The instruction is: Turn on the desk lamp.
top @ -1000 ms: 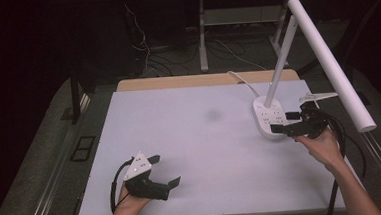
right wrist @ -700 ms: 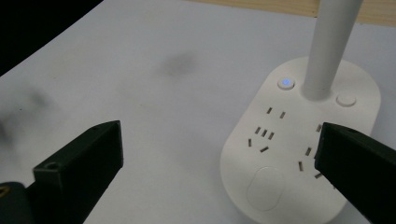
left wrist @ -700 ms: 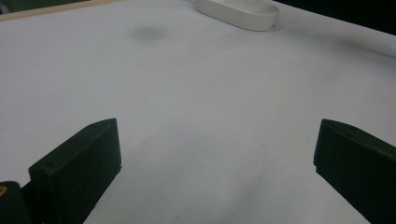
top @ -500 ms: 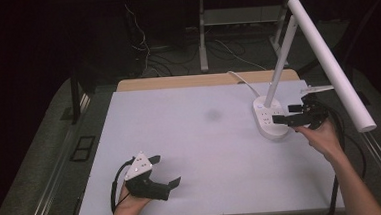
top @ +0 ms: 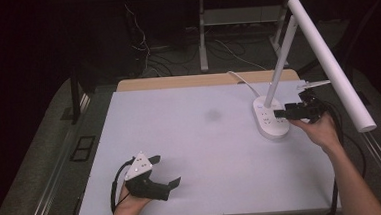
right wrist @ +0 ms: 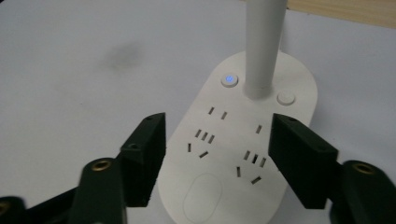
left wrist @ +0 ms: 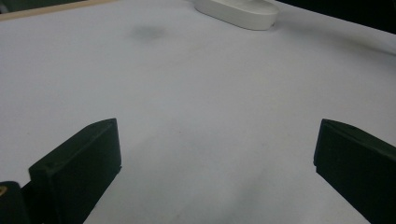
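White table point(top: 200, 137), right hand-held gripper point(top: 279, 113) advanced over lamp base point(top: 269, 120)

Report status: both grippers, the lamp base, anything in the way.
Left gripper open, low over bare table. Right gripper open, jaws either side of lamp base, not gripping. Blue button lit. Nothing in the way.

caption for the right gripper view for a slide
Open right tool poised above the white lamp base, its blue button lit.

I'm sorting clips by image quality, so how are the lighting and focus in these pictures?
High view: the white table is evenly lit, its surroundings almost black. Left gripper view: the black fingers are soft, slightly out of focus. Right gripper view: the white oval lamp base with sockets is sharp, its small blue button glowing.
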Demonstrator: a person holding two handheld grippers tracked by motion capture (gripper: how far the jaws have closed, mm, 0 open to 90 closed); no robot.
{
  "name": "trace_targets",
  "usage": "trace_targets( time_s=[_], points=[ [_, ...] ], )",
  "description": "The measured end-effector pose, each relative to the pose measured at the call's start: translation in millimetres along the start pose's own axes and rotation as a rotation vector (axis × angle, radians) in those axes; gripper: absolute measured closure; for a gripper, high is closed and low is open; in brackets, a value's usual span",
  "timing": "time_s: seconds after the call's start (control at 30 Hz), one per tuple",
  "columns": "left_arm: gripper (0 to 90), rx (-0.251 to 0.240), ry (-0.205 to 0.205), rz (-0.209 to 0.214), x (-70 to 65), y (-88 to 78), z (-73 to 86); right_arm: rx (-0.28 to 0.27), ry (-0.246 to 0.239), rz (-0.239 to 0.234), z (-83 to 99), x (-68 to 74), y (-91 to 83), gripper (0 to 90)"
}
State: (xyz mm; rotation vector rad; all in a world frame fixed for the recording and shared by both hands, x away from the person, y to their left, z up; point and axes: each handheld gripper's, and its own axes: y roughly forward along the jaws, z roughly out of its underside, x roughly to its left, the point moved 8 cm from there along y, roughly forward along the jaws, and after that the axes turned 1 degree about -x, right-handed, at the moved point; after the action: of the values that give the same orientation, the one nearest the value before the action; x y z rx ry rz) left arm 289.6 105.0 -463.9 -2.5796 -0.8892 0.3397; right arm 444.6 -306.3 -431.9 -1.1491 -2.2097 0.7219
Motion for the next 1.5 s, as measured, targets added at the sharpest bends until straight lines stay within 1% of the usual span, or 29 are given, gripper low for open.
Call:
trace_targets(
  time_s=[0.1,0.2,0.23,0.4,0.47,0.67,0.73,0.8,0.87,0.97,1.0,1.07,1.2,1.37,1.4,1.43,1.5],
  points=[
    [0.0,0.000,0.001,0.000,0.0,-0.1,0.0,0.013,-0.002,0.018,-1.8,-4.4,3.0,43.9],
    [0.0,0.001,0.001,0.000,0.1,-0.3,0.1,0.019,0.006,0.038,-3.3,-10.3,6.4,50.4],
    [0.0,0.001,0.001,0.000,0.1,-0.3,0.1,0.021,0.013,0.043,-3.6,-11.9,8.0,53.8],
    [0.0,0.001,0.001,0.000,0.1,-0.4,0.1,0.037,0.014,0.046,-5.6,-18.4,14.7,67.7],
    [0.0,0.000,0.000,0.001,0.2,-0.2,0.1,0.037,0.014,0.046,-7.8,-20.1,16.1,72.3],
    [0.0,0.003,0.003,-0.001,0.2,0.7,0.4,0.019,0.024,0.079,-15.3,-27.6,18.6,82.9],
    [0.0,0.003,0.004,-0.001,0.1,0.6,0.4,0.023,0.024,0.077,-16.0,-28.6,18.8,83.7],
    [0.0,0.003,0.003,-0.003,0.4,0.6,0.4,0.018,0.038,0.081,-18.6,-32.8,19.8,85.8],
    [0.0,0.002,0.000,-0.003,0.6,0.9,0.3,0.012,0.059,0.085,-20.0,-36.8,19.6,87.3],
    [0.0,0.000,0.000,-0.003,0.6,1.4,0.2,0.004,0.090,0.077,-20.8,-44.1,20.4,89.0],
    [0.0,0.000,0.000,-0.003,0.6,1.5,0.2,-0.002,0.103,0.076,-21.1,-46.3,21.2,89.0],
    [0.0,0.001,0.001,-0.003,0.6,1.5,0.3,0.005,0.117,0.075,-20.2,-50.1,22.6,89.0],
    [0.0,0.000,0.001,-0.003,1.0,1.3,0.2,0.011,0.119,0.079,-18.1,-55.6,26.6,89.1],
    [0.0,0.005,-0.003,0.000,0.8,1.9,0.6,0.014,0.167,0.077,-15.2,-62.6,33.7,89.0],
    [0.0,0.005,-0.003,0.001,0.7,2.0,0.6,0.012,0.175,0.077,-15.0,-64.0,35.0,89.0],
    [0.0,0.005,-0.004,0.002,0.7,2.0,0.6,0.015,0.172,0.072,-14.3,-65.6,35.8,89.1],
    [0.0,0.003,-0.006,0.002,0.6,2.2,0.6,0.010,0.204,0.070,-14.3,-66.7,38.5,89.0]
  ],
)
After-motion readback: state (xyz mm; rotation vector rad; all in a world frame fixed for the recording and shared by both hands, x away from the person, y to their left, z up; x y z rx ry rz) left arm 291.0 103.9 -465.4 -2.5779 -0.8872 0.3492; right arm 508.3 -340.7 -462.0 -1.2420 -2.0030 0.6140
